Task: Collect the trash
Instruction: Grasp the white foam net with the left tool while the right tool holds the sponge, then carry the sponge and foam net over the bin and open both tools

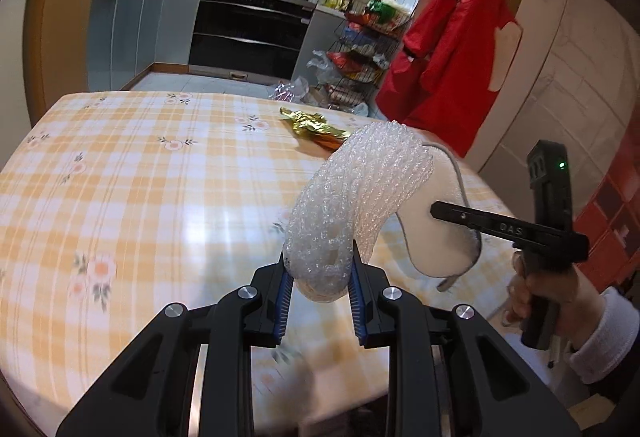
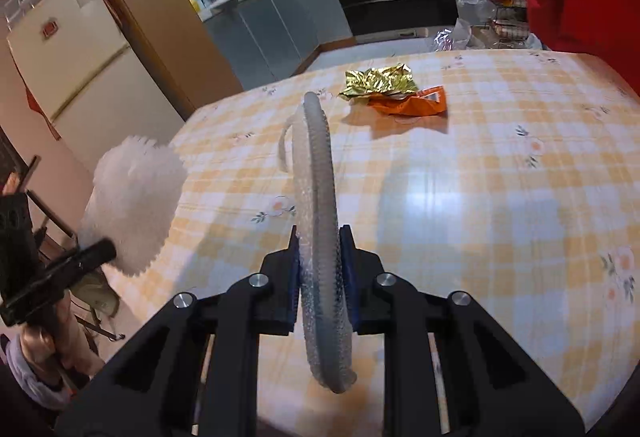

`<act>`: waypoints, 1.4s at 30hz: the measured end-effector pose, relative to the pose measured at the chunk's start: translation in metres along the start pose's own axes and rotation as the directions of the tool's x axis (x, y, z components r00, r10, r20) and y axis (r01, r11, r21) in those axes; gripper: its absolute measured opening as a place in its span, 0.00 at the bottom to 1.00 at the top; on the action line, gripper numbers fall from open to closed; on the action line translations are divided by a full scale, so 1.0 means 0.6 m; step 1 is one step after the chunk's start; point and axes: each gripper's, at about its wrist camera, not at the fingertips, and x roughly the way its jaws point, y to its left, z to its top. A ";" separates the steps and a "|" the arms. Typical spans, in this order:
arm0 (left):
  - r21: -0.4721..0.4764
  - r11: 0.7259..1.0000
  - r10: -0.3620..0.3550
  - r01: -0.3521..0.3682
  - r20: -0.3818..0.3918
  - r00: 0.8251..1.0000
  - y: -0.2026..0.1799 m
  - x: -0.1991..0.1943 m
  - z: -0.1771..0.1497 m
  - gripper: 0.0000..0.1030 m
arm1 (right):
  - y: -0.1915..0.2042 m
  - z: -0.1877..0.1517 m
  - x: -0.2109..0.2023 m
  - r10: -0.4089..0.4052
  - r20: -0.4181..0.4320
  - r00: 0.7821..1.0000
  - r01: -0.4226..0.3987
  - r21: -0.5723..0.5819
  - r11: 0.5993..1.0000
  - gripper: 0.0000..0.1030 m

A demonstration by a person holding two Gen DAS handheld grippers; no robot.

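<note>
My left gripper (image 1: 319, 269) is shut on a white foam net sleeve (image 1: 352, 197), held up above the table. My right gripper (image 2: 319, 265) is shut on a flat bubble-wrap pouch (image 2: 316, 197), seen edge-on; it also shows in the left wrist view (image 1: 432, 237) as a white oval clamped by the right gripper's finger (image 1: 460, 217). The foam net sleeve appears at the left of the right wrist view (image 2: 132, 205). A crumpled gold foil wrapper (image 2: 378, 81) and an orange snack packet (image 2: 412, 103) lie together on the far part of the table.
The table has a yellow checked floral cloth (image 1: 140, 177). Beyond it are a black oven (image 1: 252, 29), a wire rack of groceries (image 1: 360, 49), plastic bags on the floor (image 1: 292, 91), and a red coat (image 1: 452, 49) hanging at right. A white fridge (image 2: 76, 69) stands left.
</note>
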 end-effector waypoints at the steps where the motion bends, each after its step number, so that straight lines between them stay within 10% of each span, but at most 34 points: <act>1: -0.002 1.000 -0.003 0.003 0.007 1.000 -0.007 -0.013 -0.006 0.24 | 0.002 -0.006 -0.016 0.006 0.010 1.000 -0.006 0.008 1.000 0.21; 21: -0.055 0.998 0.022 -0.019 0.053 0.998 -0.084 -0.163 -0.091 0.24 | 0.096 -0.114 -0.205 0.043 0.076 0.996 -0.035 -0.096 0.995 0.21; 42: -0.064 0.997 0.052 -0.045 0.115 0.992 -0.110 -0.254 -0.145 0.25 | 0.168 -0.196 -0.258 0.086 0.044 0.995 -0.076 -0.191 0.979 0.21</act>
